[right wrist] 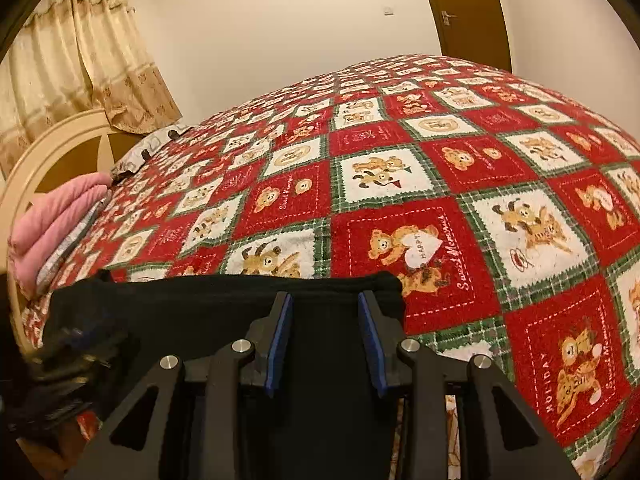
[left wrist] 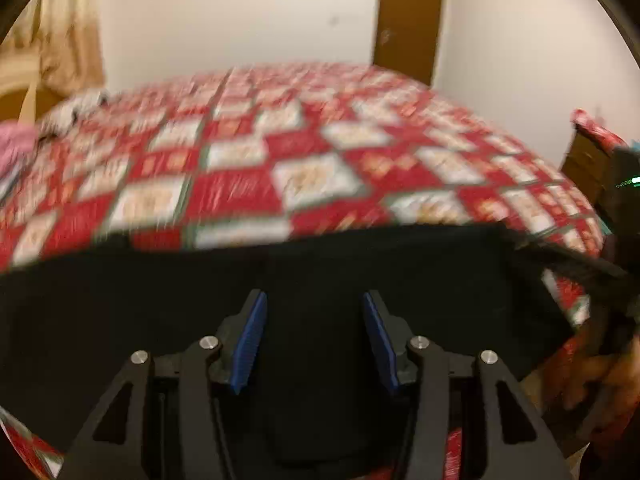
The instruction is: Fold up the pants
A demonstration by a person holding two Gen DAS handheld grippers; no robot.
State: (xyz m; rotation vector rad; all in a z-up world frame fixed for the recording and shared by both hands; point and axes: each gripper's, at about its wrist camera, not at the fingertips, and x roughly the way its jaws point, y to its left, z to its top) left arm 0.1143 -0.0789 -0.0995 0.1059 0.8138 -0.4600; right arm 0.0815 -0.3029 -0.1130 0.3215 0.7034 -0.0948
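Pants point(right wrist: 224, 312), black, lie flat at the near edge of the bedspread point(right wrist: 400, 184), the red-and-white teddy-bear quilt that covers the bed. Both wrist views show 1 straight dark edge running across the quilt just ahead of the fingers.

Left gripper point(left wrist: 315, 340): jaws spread wide, blue pads point(left wrist: 250, 344) apart, nothing between them; black cloth lies beneath. View is motion-blurred. Right gripper point(right wrist: 325, 340): jaws also wide, hovering over the pants' right end, where the cloth stops near a red "Sweet Memories" square. No grasp on either side.

Pink folded cloth point(right wrist: 56, 220) sits at the quilt's far left, by the headboard point(right wrist: 48, 152); curtain point(right wrist: 80, 48) hangs beyond it.

Judgement: a fold looks laid down and let go, or a new grasp is about to begin; cannot tell how many folds are in. Next move likely calls for each gripper to pinch an edge or corner on its own side and carry both over evenly, keeping layers from sliding.
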